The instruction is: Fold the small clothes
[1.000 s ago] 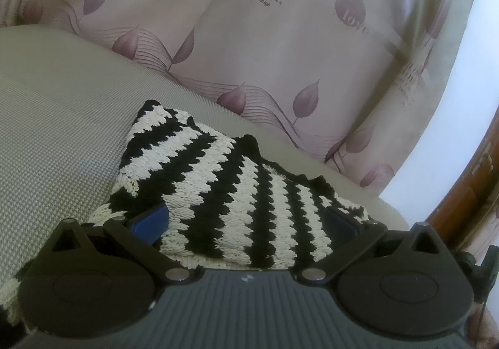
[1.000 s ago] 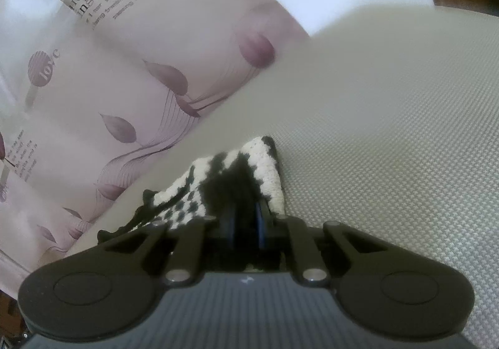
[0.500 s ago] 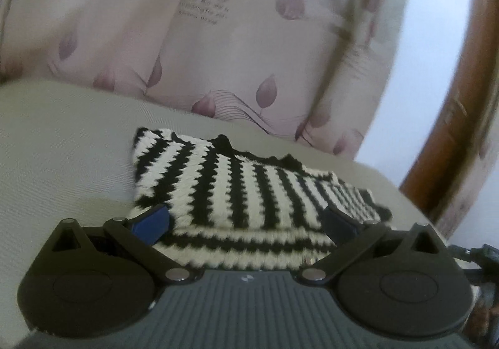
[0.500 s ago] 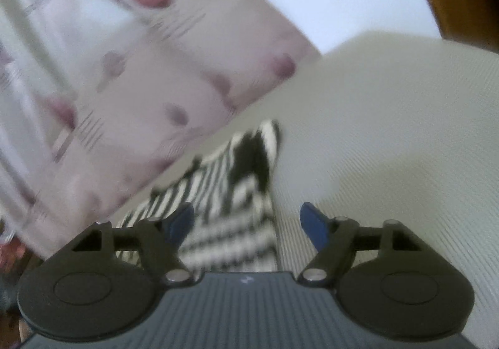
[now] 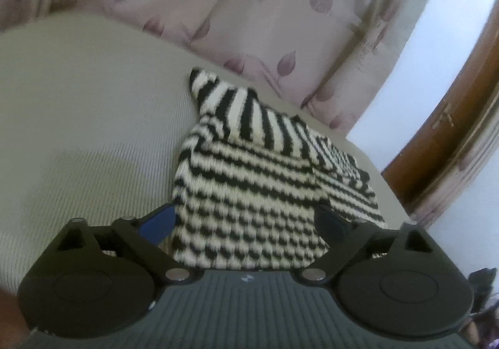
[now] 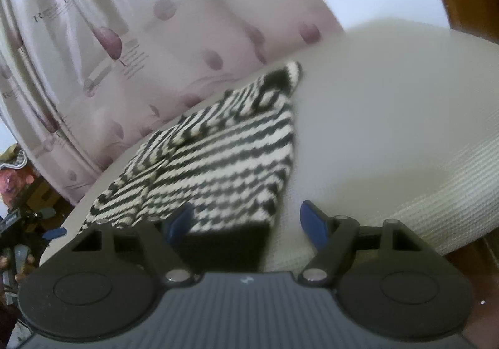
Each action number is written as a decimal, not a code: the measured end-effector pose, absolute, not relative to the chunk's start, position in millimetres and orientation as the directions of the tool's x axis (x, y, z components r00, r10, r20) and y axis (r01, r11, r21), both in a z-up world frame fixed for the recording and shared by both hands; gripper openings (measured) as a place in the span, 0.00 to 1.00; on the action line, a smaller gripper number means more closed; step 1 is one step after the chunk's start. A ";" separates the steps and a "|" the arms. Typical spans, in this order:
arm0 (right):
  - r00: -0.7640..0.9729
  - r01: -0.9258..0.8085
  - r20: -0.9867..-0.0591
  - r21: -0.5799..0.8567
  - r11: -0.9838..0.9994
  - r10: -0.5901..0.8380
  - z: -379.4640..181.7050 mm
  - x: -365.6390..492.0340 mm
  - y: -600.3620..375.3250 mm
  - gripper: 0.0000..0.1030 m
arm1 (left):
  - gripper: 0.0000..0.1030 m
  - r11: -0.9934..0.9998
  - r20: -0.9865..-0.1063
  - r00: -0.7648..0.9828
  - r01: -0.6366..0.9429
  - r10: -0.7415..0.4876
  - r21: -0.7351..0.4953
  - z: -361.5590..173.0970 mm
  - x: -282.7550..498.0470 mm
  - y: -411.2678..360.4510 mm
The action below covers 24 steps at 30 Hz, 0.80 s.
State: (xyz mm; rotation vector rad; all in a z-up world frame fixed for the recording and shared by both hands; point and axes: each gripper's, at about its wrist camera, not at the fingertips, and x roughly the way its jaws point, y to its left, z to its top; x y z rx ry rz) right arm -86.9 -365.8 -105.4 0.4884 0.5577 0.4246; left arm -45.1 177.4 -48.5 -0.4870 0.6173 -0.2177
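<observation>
We have the knit (image 5: 249, 193), a small black-and-white striped piece, lying partly folded on the pale surface (image 5: 87, 136) near its far edge, with the curtain (image 5: 249, 21) hanging just behind. One flap already lies doubled over the far part, and a corner sticks up toward the curtain. Our left gripper (image 5: 246, 224) has its jaws apart; they have just been closing a little, and the near edge of the knit sits between the pads without being pinched. Our right gripper (image 6: 246, 221) is also apart, its jaws having just been opening, and it holds nothing; the knit's near corner lies by its left pad. We judge the next step to be another fold. To do it well, we should pinch both near corners together, taking every layer so the doubled flap does not slide. Then we lift only a little and carry the edge over evenly. The knit is soft and stretchy, so an uneven pull would skew the stripes.
</observation>
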 end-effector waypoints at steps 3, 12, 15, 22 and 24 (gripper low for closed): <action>0.761 -0.263 -0.388 0.547 0.795 0.519 -106.7 -89.9 -361.4 0.73 | 0.70 0.859 -0.536 0.774 0.019 -0.337 -0.512 -57.9 -46.0 181.8; 0.752 -0.255 -0.398 0.560 0.788 0.526 -109.6 -87.0 -352.9 0.45 | 0.63 0.802 -0.524 0.758 -0.004 -0.387 -0.598 -77.0 -53.9 187.0; 0.742 -0.250 -0.410 0.565 0.786 0.531 -113.6 -84.7 -350.4 0.19 | 0.09 0.823 -0.564 0.739 -0.023 -0.368 -0.567 -79.5 -53.3 187.7; 0.718 -0.235 -0.377 0.660 0.714 0.585 -123.4 -84.1 -366.0 0.16 | 0.25 0.795 -0.549 0.726 -0.005 -0.414 -0.606 -86.9 -51.9 198.8; 0.713 -0.226 -0.374 0.677 0.700 0.592 -123.5 -83.5 -369.6 0.16 | 0.48 0.759 -0.513 0.725 0.020 -0.459 -0.651 -87.8 -50.4 201.5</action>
